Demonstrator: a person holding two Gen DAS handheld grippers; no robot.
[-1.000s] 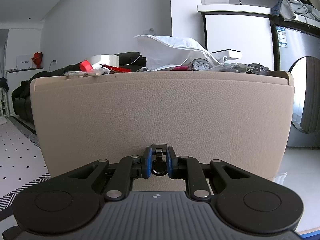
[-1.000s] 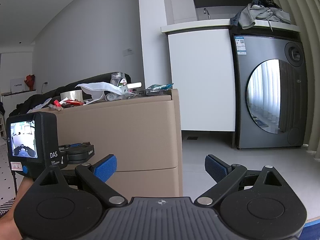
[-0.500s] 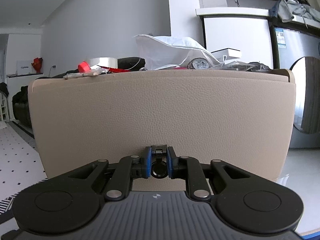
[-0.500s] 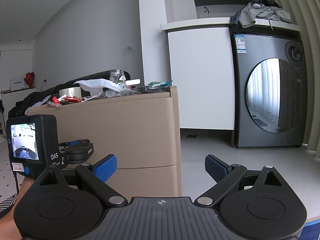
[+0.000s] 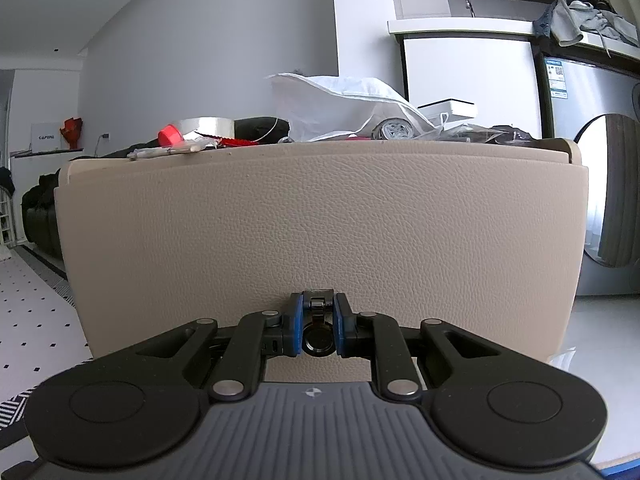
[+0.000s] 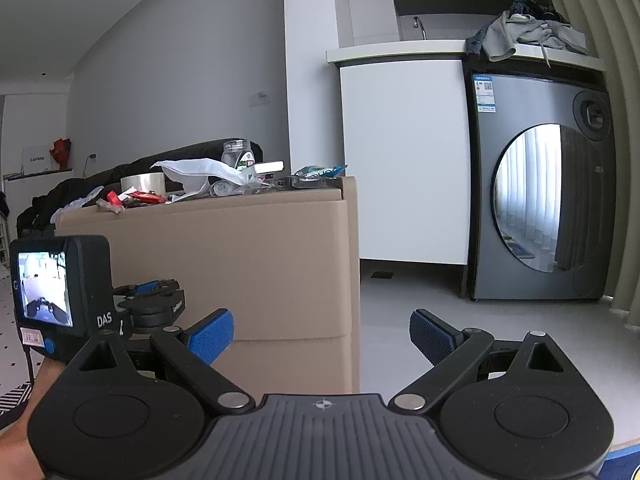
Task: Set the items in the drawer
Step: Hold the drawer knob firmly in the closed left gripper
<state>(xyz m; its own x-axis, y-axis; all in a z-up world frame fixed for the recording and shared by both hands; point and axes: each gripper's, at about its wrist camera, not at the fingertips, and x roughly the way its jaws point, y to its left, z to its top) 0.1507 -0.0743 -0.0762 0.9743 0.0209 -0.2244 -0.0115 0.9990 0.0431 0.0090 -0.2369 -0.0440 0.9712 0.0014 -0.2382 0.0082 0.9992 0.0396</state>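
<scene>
My left gripper (image 5: 318, 328) is shut on the small black ring handle (image 5: 318, 338) low in the middle of the beige leather-look drawer front (image 5: 320, 220). That front stands a little proud of the cabinet top, with a step showing at both upper corners. On the top lie a white bag (image 5: 340, 100), a tape roll (image 5: 204, 124), a red cap (image 5: 170, 135) and a grey roll (image 5: 394, 128). My right gripper (image 6: 322, 336) hangs open and empty beside the cabinet's (image 6: 240, 260) right corner. The left gripper (image 6: 152, 300) shows at that view's lower left.
A washing machine (image 6: 540, 208) and a white counter unit (image 6: 404, 152) stand right of the cabinet, with bare grey floor (image 6: 420, 300) between. A clear jar (image 6: 237, 154) and wrappers (image 6: 316, 172) crowd the cabinet top. A dark sofa (image 5: 40, 216) sits behind at left.
The drawer front has come out slightly with my left gripper, and the step at its upper corners has grown. My right gripper has stayed open and nearly still.
</scene>
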